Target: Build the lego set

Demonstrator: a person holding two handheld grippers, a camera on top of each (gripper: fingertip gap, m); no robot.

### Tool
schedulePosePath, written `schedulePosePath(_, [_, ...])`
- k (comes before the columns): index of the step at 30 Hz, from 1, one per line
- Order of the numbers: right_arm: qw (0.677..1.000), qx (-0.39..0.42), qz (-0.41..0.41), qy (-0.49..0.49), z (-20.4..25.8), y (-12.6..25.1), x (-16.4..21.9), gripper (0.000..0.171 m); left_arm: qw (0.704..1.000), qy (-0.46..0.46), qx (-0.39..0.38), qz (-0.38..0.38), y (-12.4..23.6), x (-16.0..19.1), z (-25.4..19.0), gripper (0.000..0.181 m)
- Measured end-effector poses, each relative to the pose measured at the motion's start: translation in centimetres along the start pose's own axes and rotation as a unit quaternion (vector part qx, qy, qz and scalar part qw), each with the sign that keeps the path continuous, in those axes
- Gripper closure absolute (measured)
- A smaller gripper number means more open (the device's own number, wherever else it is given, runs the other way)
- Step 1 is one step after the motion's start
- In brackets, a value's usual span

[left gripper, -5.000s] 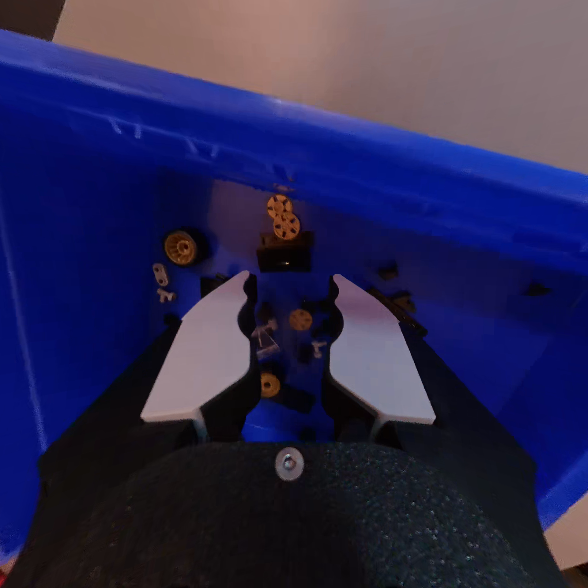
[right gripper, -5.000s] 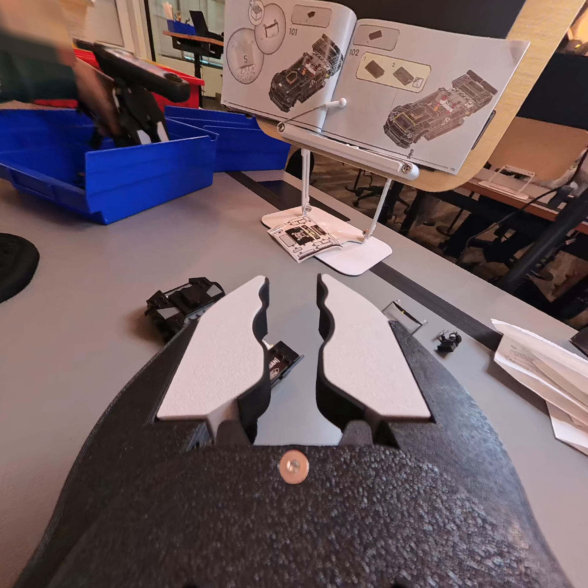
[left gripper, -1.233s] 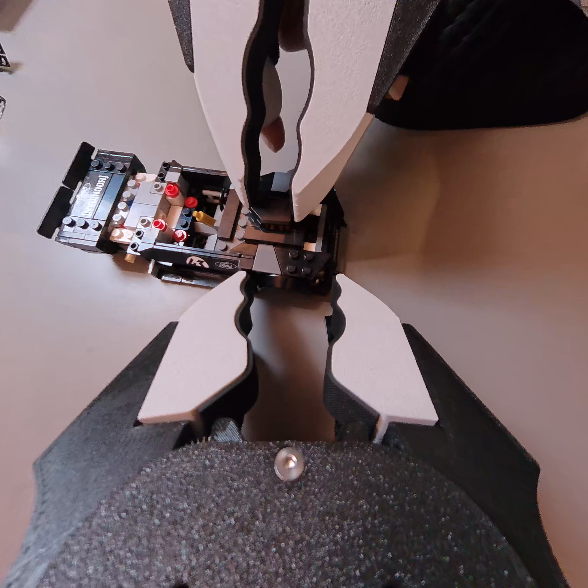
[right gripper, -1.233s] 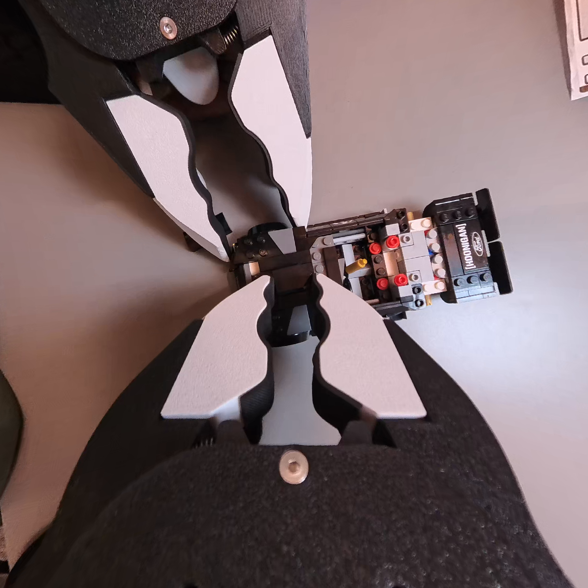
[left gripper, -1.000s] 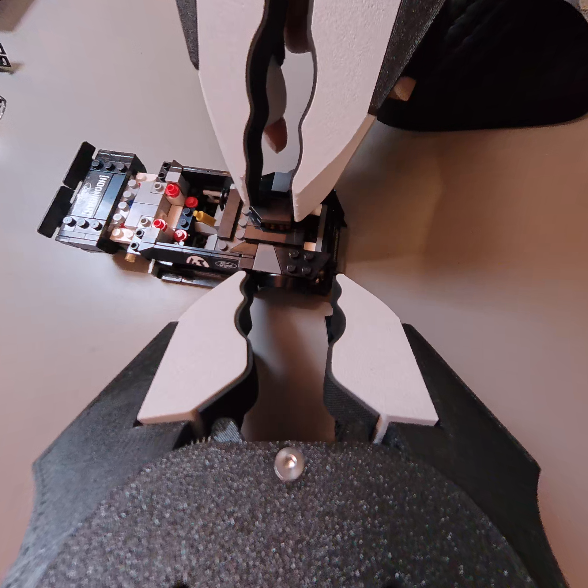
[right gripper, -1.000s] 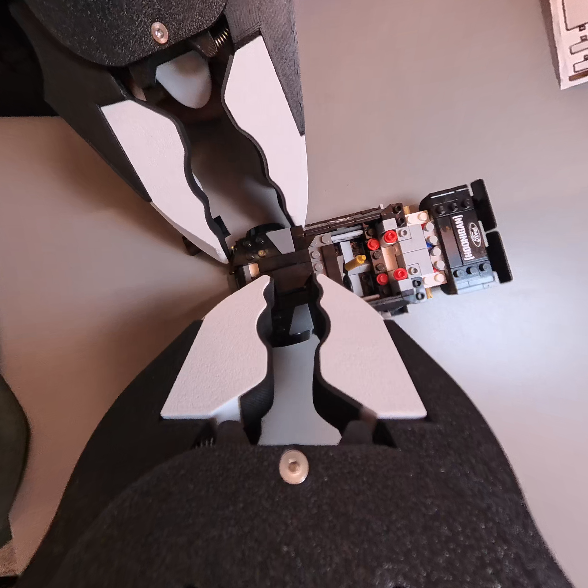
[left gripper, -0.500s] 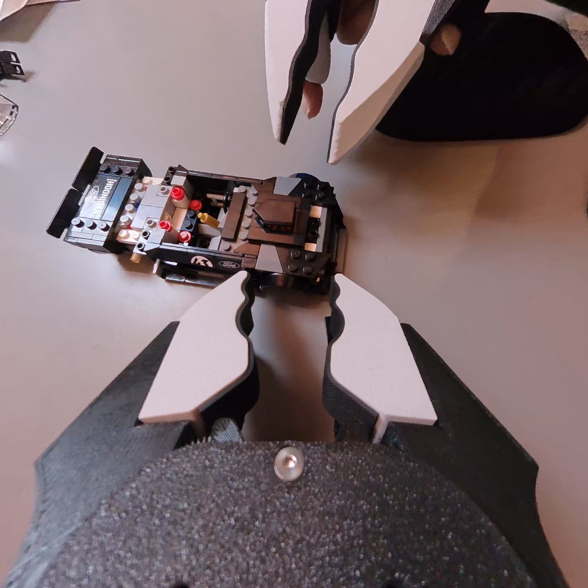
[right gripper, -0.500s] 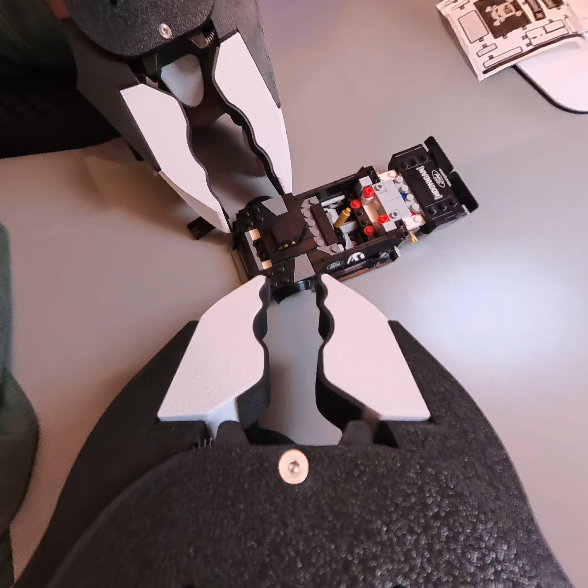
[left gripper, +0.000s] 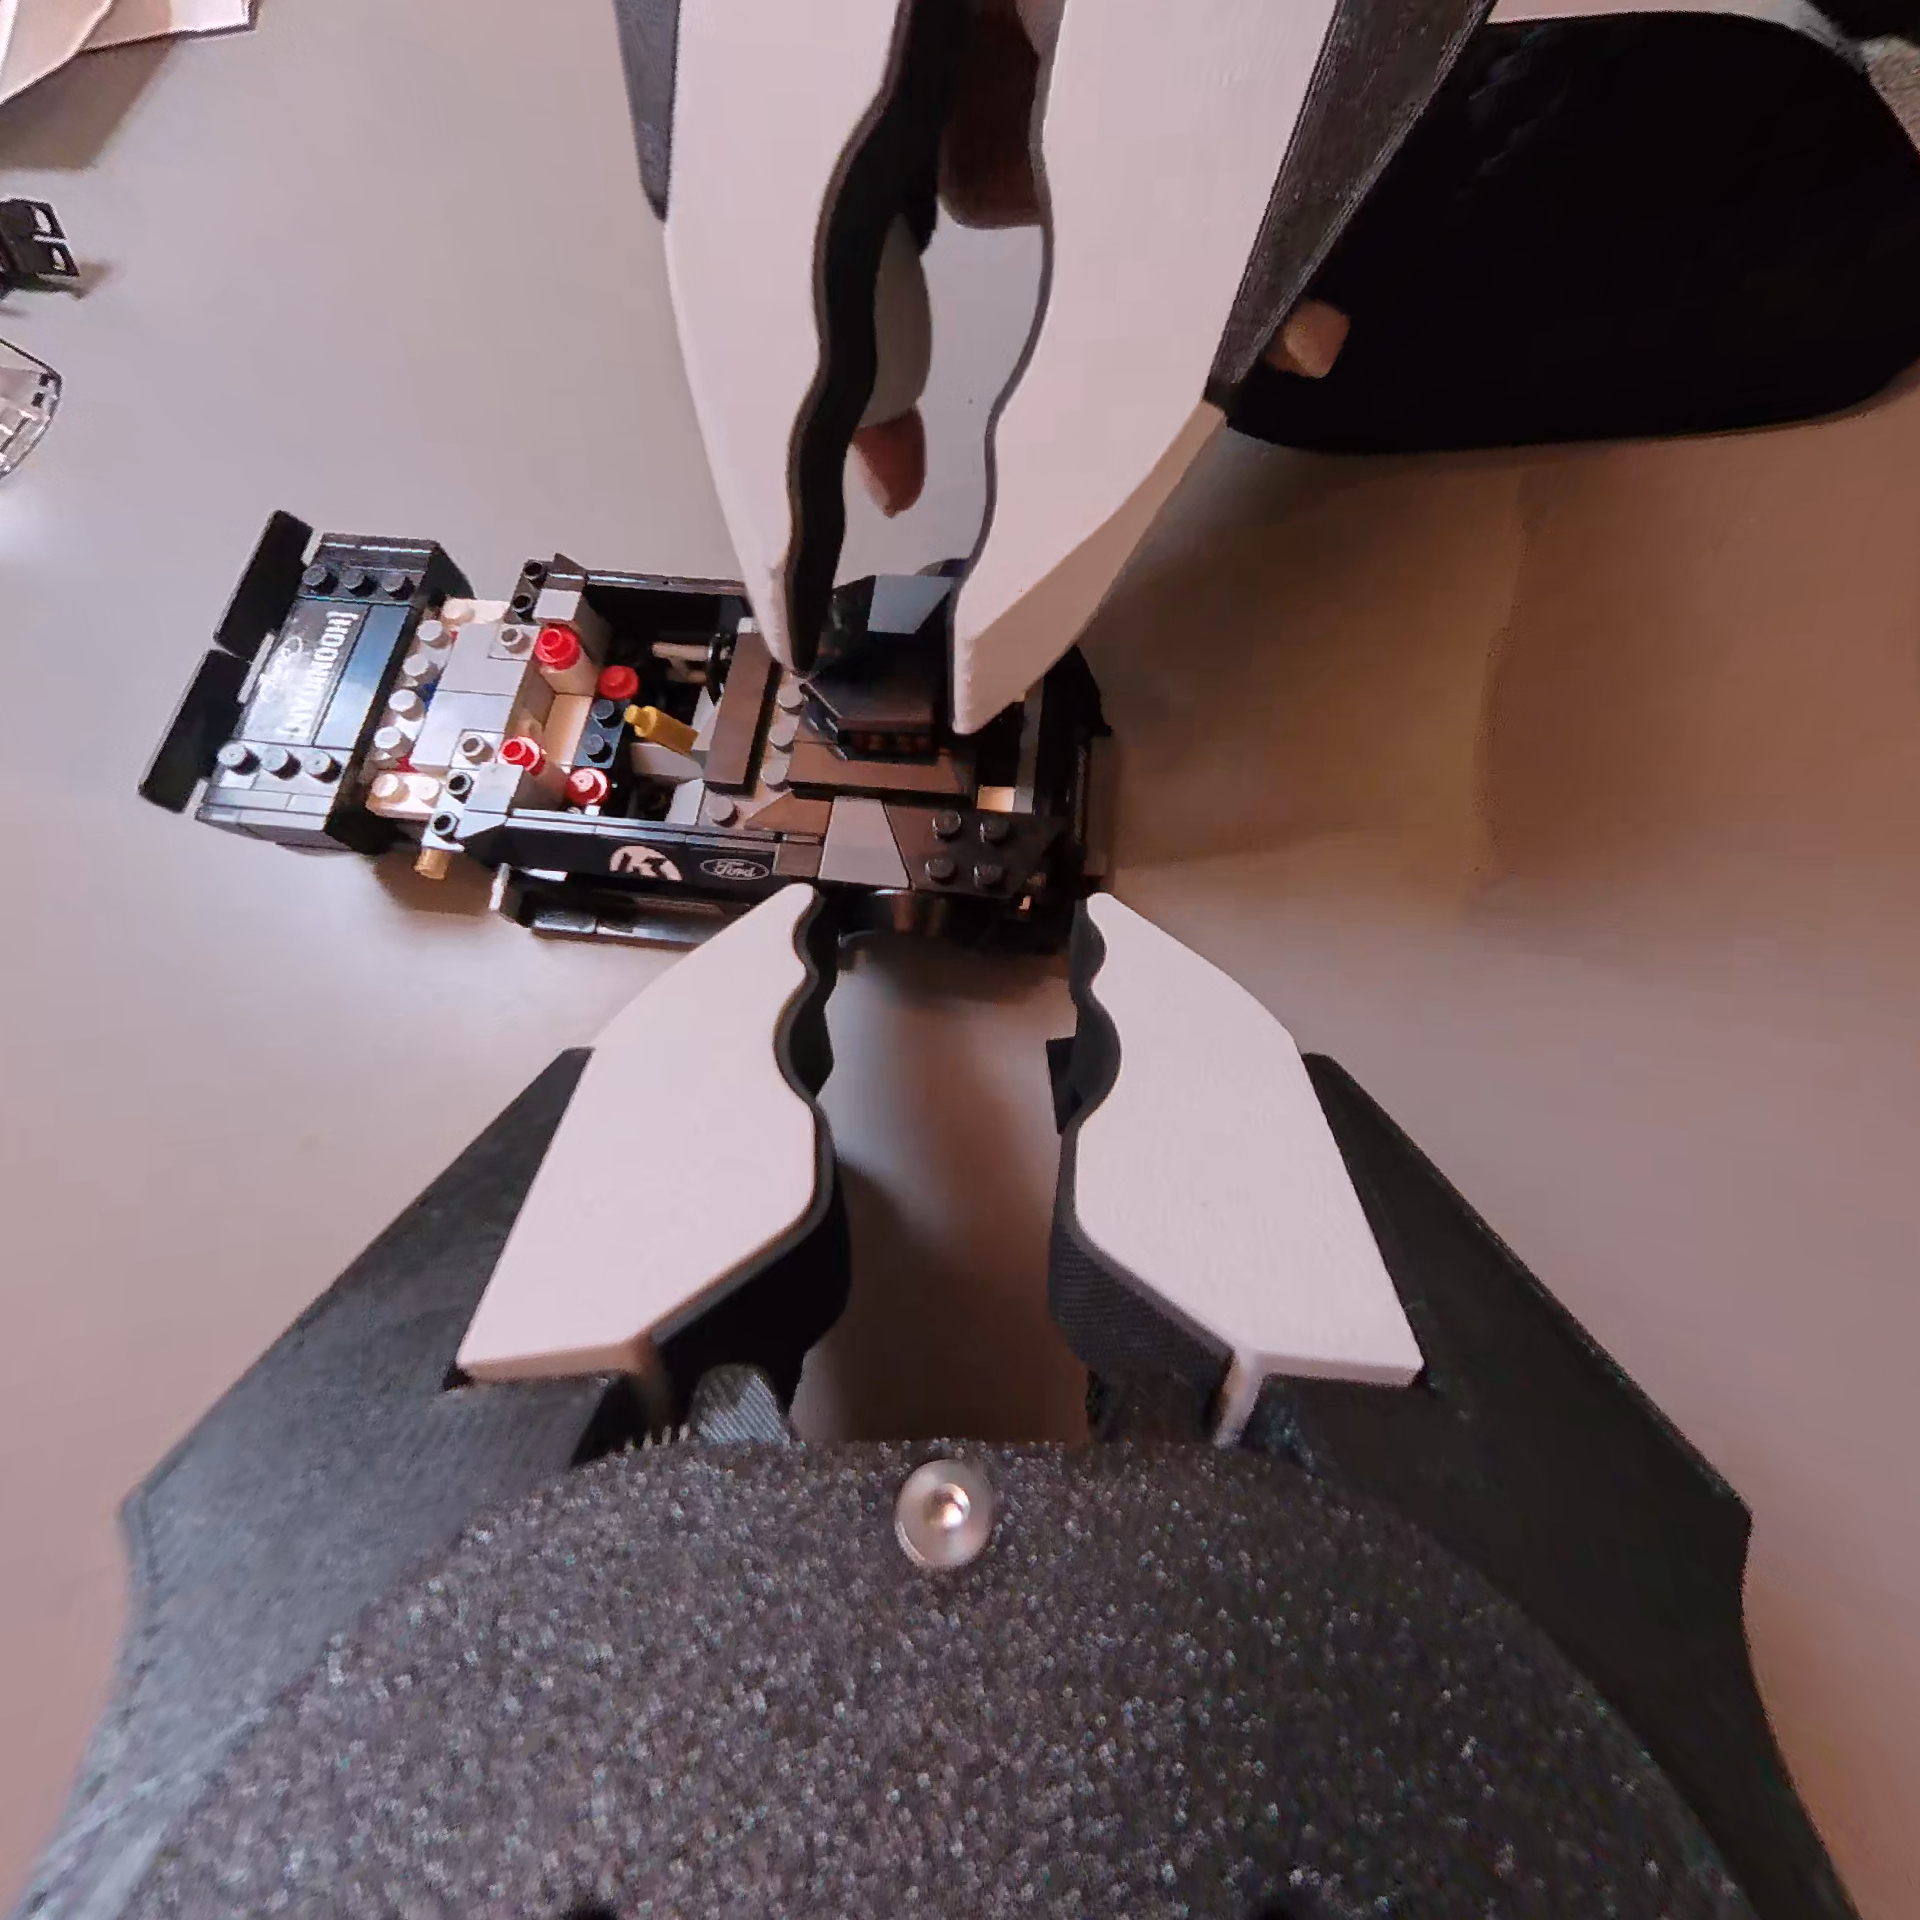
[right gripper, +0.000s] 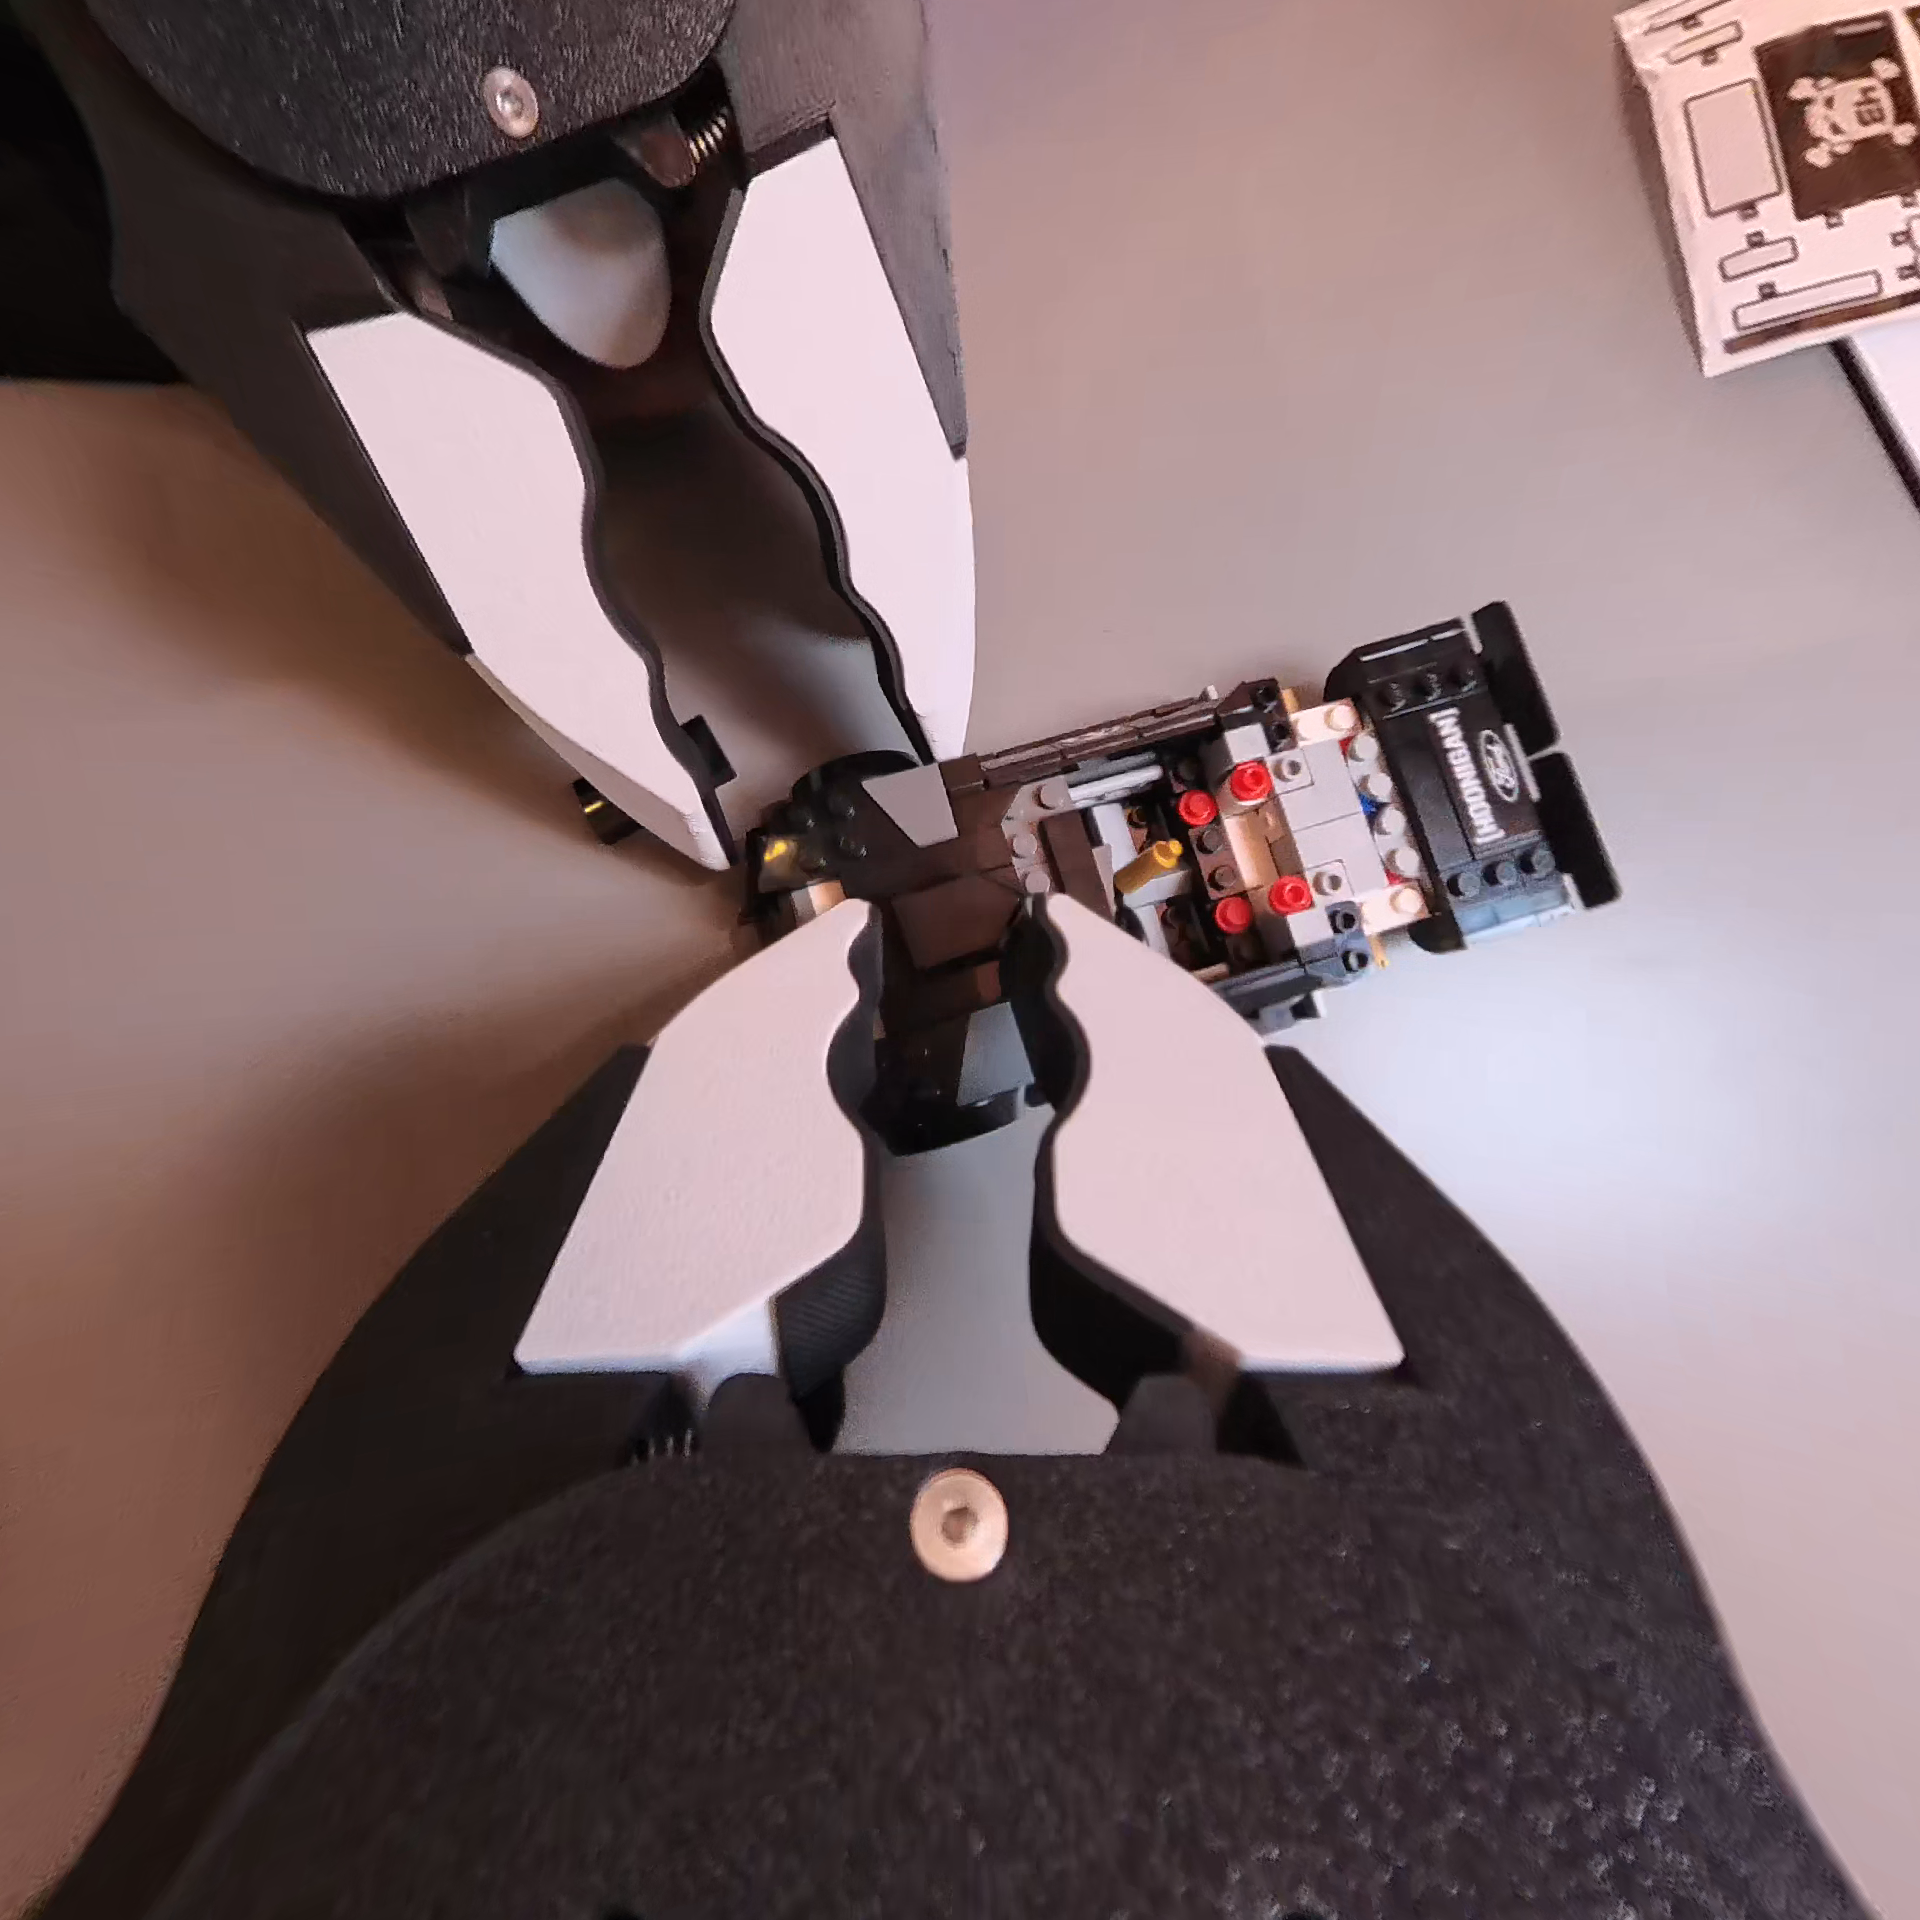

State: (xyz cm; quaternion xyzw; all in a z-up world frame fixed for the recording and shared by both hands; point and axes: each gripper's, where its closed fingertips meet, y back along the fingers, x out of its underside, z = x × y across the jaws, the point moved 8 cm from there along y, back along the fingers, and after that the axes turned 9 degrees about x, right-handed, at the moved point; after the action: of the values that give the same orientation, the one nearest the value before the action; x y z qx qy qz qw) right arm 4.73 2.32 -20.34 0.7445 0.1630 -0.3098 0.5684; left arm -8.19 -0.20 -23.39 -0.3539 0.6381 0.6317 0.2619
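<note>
Black lego car (left gripper: 644, 748) flat on the grey table (left gripper: 312, 1091), part-built, red studs showing. Left gripper (left gripper: 940, 914) spread wide at the car's near side, tips just beside it. Right gripper (right gripper: 956, 914) narrowed around a dark brick (left gripper: 883, 686) atop the car, seemingly gripping it.

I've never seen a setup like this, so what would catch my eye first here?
A half-built black lego car with red studs lies on the grey table. Two big white-fingered grippers meet over its front end: the right gripper presses from above, while the left gripper brackets its near side, open.
</note>
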Motion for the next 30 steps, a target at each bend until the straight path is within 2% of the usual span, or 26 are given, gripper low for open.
schedulePosePath(5, [0.999,-0.018,0.013,0.03,-0.32,-0.45,-0.53,0.142,1.0,-0.002,0.001,0.0,0.06,0.05,-0.04,0.138])
schedulePosePath(12, [0.999,-0.044,0.01,0.009,-0.59,-0.57,-0.33,0.146,1.0,0.0,0.005,-0.001,0.07,0.09,-0.03,0.138])
schedulePosePath(30, [0.999,-0.034,0.007,-0.028,-0.52,-0.52,-0.1,0.146,1.0,-0.001,0.005,0.0,0.0,0.08,-0.14,0.137])
